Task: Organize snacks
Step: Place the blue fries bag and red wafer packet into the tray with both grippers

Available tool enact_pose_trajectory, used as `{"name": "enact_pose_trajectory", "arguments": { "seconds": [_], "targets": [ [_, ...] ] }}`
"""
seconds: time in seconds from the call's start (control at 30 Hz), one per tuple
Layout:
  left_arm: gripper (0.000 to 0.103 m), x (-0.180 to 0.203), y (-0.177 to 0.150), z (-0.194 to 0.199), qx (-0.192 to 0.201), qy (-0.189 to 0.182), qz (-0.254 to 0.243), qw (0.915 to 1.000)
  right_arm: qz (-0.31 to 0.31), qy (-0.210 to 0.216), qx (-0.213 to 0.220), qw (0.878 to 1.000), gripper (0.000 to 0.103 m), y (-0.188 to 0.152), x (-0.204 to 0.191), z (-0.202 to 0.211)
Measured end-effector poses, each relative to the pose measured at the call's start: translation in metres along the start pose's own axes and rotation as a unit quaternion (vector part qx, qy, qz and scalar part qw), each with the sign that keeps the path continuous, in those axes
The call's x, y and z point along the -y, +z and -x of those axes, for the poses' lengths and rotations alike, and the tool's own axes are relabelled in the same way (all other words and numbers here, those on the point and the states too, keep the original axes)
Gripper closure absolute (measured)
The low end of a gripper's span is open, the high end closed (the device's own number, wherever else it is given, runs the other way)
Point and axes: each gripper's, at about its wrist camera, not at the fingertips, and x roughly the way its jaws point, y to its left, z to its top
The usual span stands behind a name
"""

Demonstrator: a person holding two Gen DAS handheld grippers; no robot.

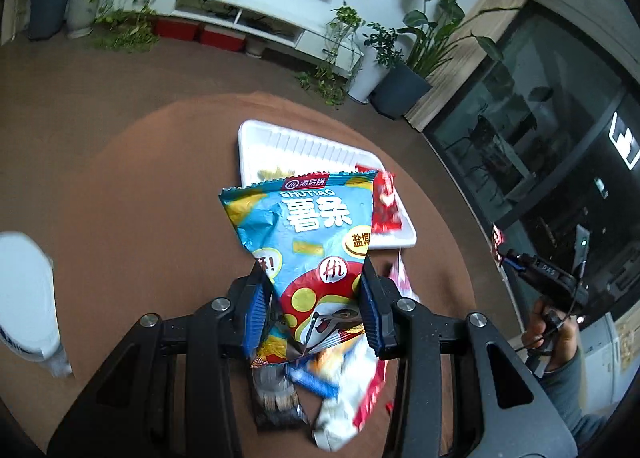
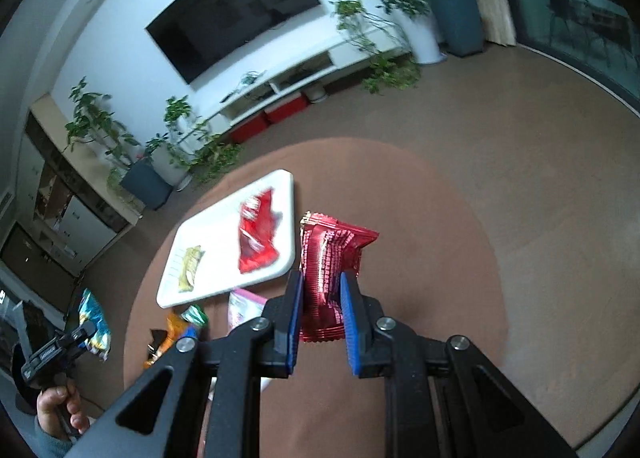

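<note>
My left gripper [image 1: 312, 270] is shut on a blue potato-stick bag [image 1: 308, 230] and holds it above a pile of loose snack packets [image 1: 320, 378] on the round brown table. My right gripper [image 2: 320, 278] is shut on a dark red foil packet [image 2: 328, 266] held above the table, just right of the white tray [image 2: 216, 230]. The tray holds a bright red packet [image 2: 256, 234] and a small yellow packet [image 2: 190, 262]. In the left wrist view the tray [image 1: 280, 142] lies behind the blue bag.
Loose packets [image 2: 180, 326] lie on the table below the tray. A white object [image 1: 24, 294] stands at the table's left edge. Potted plants and a low white TV cabinet [image 1: 248, 18] stand beyond the table. The other hand-held gripper [image 1: 548, 278] shows at right.
</note>
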Motion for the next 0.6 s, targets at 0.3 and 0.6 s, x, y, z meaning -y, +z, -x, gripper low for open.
{"name": "enact_pose_trajectory", "arguments": {
  "seconds": [0.3,0.6],
  "targets": [
    [0.066,0.018,0.086,-0.073,-0.059,0.033,-0.076,0.9948,0.089,0.062,-0.026,0.994,0.083,0.039,-0.1,-0.072],
    [0.066,0.028,0.07,-0.172,-0.123,0.063,-0.099,0.9855,0.152,0.012,-0.108,0.982,0.083,0.03,-0.142,-0.18]
  ]
}}
